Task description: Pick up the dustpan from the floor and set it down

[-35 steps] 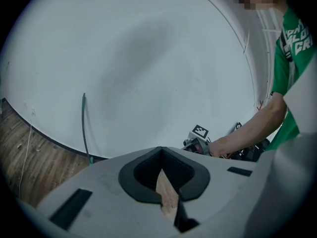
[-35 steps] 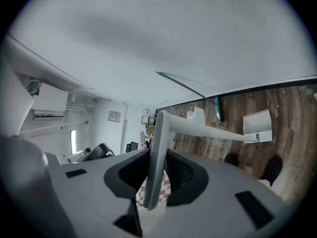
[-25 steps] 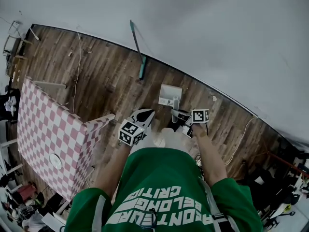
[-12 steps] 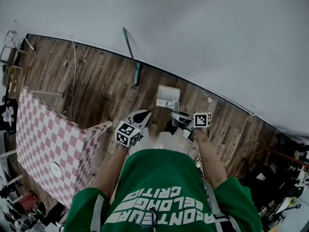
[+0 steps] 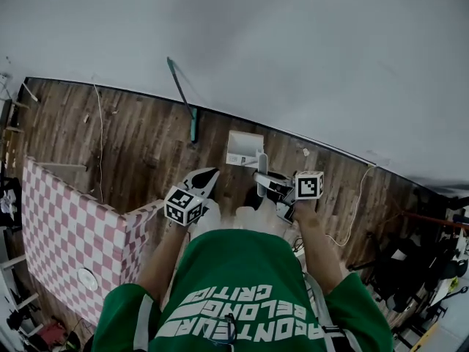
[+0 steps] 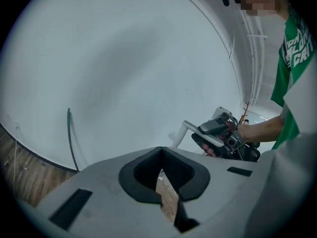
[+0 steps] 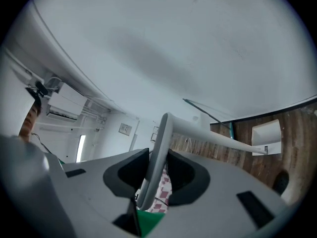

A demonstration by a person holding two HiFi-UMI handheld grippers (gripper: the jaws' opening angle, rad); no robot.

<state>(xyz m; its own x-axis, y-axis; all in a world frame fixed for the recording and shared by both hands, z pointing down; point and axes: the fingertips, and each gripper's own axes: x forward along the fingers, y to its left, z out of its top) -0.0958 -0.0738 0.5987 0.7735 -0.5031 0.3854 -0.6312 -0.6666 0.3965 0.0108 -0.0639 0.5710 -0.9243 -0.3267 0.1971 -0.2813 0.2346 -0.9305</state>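
R gripper (image 5: 270, 184) pinches dustpan (image 5: 244, 149) by its handle (image 7: 157, 152), prob. light, stiff plastic; L gripper (image 5: 203, 179) jaws together, empty.

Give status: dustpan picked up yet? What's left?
Done: the right gripper grips the handle of the dustpan; its jaws have just been opening slightly, handle between them. In hand: the pan end looks clear of the floor, though that can't be confirmed. The left gripper is shut and empty. Left: set it down and release.
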